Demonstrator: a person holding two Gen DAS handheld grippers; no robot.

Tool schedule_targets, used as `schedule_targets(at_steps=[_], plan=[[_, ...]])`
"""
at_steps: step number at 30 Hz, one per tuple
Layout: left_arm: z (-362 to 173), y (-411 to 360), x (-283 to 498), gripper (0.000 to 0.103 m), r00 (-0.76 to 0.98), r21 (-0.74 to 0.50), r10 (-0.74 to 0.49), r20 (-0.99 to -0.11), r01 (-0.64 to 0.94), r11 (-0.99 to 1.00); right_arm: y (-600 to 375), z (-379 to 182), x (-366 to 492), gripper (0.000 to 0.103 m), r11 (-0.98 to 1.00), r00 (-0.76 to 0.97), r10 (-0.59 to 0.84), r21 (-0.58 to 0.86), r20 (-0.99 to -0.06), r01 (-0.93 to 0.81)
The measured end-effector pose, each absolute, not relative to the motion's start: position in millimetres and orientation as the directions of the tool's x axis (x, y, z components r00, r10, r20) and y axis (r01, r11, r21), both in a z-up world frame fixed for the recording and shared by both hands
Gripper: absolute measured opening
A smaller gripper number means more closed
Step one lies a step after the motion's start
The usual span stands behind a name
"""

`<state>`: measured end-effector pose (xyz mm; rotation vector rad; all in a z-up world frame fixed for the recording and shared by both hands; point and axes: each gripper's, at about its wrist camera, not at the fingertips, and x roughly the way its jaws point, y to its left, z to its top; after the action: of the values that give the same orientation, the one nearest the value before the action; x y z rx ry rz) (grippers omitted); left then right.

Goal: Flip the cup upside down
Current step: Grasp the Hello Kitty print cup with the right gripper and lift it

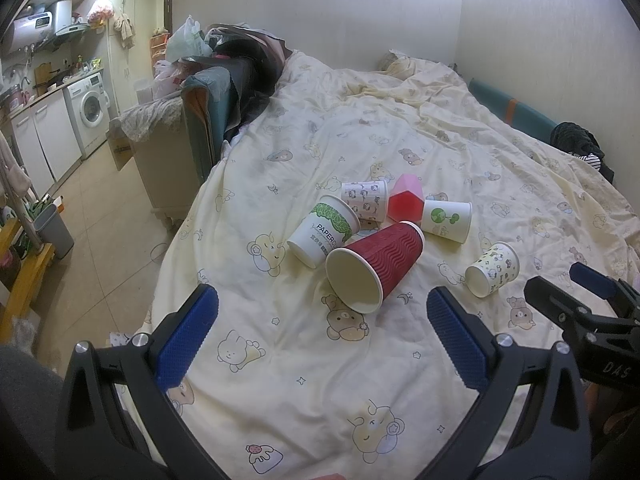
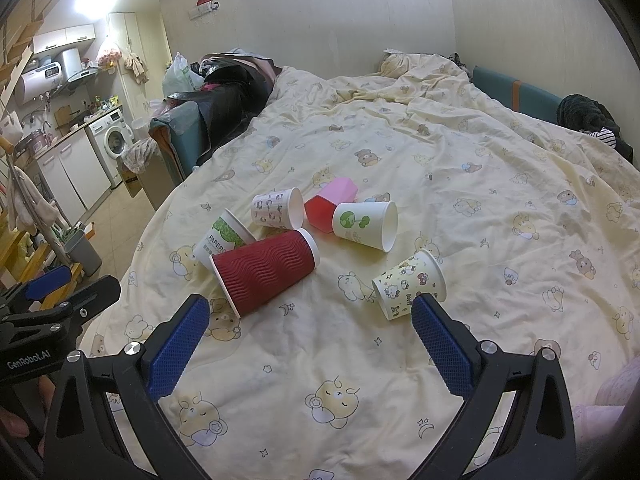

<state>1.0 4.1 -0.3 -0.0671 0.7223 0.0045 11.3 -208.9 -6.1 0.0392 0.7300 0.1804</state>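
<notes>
Both tools spread wide w/ ribbed red cup [image 1: 374, 266] sideways.

The bed cover [image 1: 360, 360] is pale yellow with cartoon bears. One cup [image 1: 380, 264] is dark red with wavy ribbing, another [image 1: 324, 232] white with green leaves, another [image 1: 446, 218] white with a green tree. Tool pads [image 2: 440, 344] are blue.

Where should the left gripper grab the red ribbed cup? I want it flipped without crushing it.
Grip the red ribbed cup across its corrugated wall, mid-length, coming from above. It lies on its side, mouth toward the open left gripper, so the thin rim would likely buckle.
</notes>
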Motion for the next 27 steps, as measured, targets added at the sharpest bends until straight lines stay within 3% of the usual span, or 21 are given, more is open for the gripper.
schedule_targets(at_steps=[20,27], plan=[[-2,3,1,0.103,0.741,-0.056,-0.011,-0.672,-0.036,0.998,-210,-8,12,0.103,0.982,0.720,0.186,0.113,-0.668,-0.149],[-10,12,9,0.103,0.700,-0.042,0.040,-0.713,-0.100,0.994,-247,-29,32,0.103,0.964,0.600,0.213,0.267,-0.771,0.001]])
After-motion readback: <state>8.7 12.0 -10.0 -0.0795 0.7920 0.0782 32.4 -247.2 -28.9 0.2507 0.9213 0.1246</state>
